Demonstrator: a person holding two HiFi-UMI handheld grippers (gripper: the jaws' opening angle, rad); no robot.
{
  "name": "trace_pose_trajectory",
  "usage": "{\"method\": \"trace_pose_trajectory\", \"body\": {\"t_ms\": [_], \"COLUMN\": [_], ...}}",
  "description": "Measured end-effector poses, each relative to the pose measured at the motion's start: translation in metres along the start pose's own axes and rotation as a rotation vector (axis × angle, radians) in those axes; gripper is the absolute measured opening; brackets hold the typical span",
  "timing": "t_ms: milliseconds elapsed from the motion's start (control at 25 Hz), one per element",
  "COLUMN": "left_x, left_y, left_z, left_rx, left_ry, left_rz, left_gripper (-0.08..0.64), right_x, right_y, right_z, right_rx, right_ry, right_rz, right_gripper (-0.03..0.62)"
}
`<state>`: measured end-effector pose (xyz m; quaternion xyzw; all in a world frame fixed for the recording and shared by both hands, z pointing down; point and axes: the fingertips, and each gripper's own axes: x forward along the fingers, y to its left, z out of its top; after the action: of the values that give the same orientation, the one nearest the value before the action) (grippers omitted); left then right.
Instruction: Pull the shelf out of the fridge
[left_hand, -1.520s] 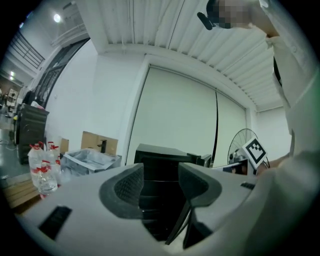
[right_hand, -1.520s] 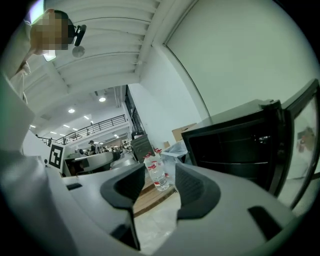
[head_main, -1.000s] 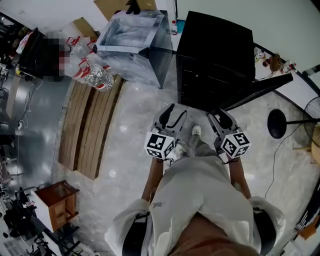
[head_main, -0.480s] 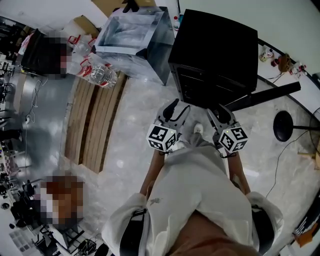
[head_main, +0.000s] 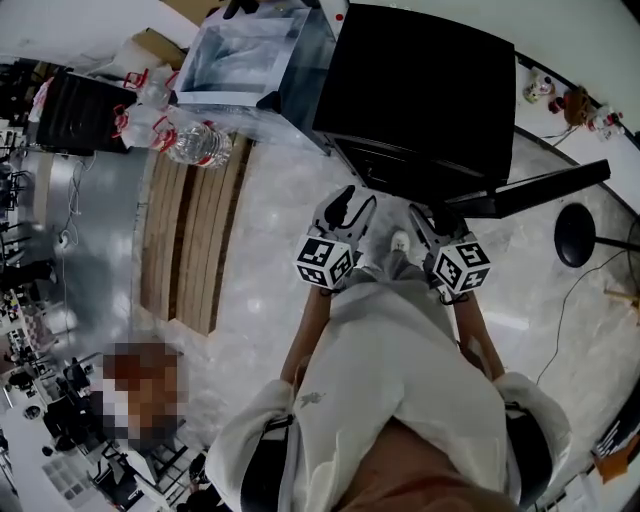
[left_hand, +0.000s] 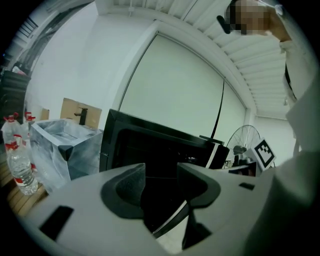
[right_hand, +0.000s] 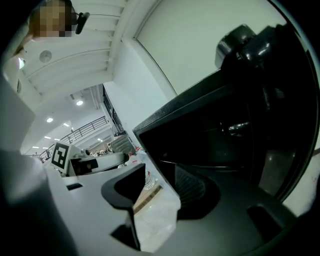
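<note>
Reading the fingers first: the left gripper (left_hand: 160, 181) has its fingers (left_hand: 127, 187) apart with nothing between them, only the dark front of the fridge (head_main: 420, 90) behind the gap. They have just been closing, so the gap is moderate, not wide. The right gripper (right_hand: 162, 186) is also part open and empty. Its fingers (right_hand: 194, 187) frame a patch of floor (head_main: 280, 210) and the fridge's lower edge.

The shelf (right_hand: 210, 166) sits untouched inside the cavity. I can make out only a thin pale line across the dark interior in the right gripper view. In the head view both grippers sit side by side just short of the opening. The door (head_main: 545, 188) is swung out on the right.

Risks as I judge them:
- The interior is nearly black, so I could close on the wrong rail or on the cabinet lip instead of the shelf edge.
- If the left fingers narrow further, they may butt against the shelf front instead of straddling it.
- If the two grips are uneven or one side pulls first, the shelf would skew in its guides and jam.
- The right gripper works near the open door, so a sideways drift could knock it.
- The fridge stands on a glossy floor, so a hard tug on a stuck shelf may drag the whole cabinet towards my shoe (head_main: 399, 241).
- If the shelf releases suddenly, the far end could drop.
</note>
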<state>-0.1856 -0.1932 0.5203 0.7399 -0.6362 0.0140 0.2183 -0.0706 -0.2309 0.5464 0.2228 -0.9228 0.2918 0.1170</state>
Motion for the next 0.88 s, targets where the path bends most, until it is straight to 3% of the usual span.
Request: {"method": "trace_pose_trajectory", "body": {"t_ms": [240,640,880], "left_x": [0.024,0.057,0.074], "left_y": [0.010,0.013,0.019], "left_z": [-0.014,-0.038,-0.050], "left_rx": [-0.039,-0.086,-0.119], "left_ry": [0.029,0.063,0.075], "left_rz": [-0.024,-0.145,-0.178], "left_gripper": [0.202,0.202,0.204], "right_x": [0.011,0.024,0.029], "right_y": [-0.012,-0.033,-0.052], "right_z": [-0.008,-0.023,-0.029], "right_rx": [0.079,0.213,0.288], "right_ry": [-0.010,-0.088,-0.145], "right_rz": [-0.042,-0.162,-0.206], "right_gripper": [0.181,0.181,0.183]}}
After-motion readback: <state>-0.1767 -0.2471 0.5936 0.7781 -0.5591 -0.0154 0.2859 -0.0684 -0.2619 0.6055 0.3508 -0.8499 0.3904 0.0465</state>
